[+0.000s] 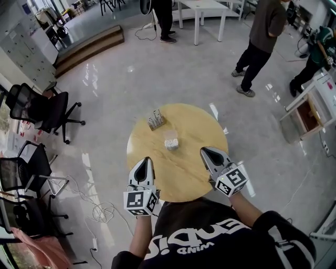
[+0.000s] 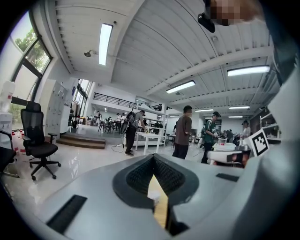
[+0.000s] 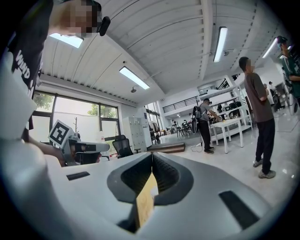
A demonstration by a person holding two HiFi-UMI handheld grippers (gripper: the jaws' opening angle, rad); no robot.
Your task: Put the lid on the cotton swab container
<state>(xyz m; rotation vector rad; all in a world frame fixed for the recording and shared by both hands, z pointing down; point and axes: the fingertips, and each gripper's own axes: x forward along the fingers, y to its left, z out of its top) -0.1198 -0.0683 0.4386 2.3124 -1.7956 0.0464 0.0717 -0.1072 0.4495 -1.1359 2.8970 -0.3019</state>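
On the round wooden table stands a small clear container with upright sticks in it, at the far left part. A small whitish clear piece lies nearer the middle; I cannot tell if it is the lid. My left gripper hovers over the table's near left edge, shut and empty. My right gripper is over the near right part, also shut and empty. Both point toward the objects. In the left gripper view the closed jaws leave a slit showing the whitish piece. The right gripper view shows only wood past its closed jaws.
Black office chairs stand left of the table, and a cable lies on the floor. People stand at the back right near a white table. A bench with a box is at the right.
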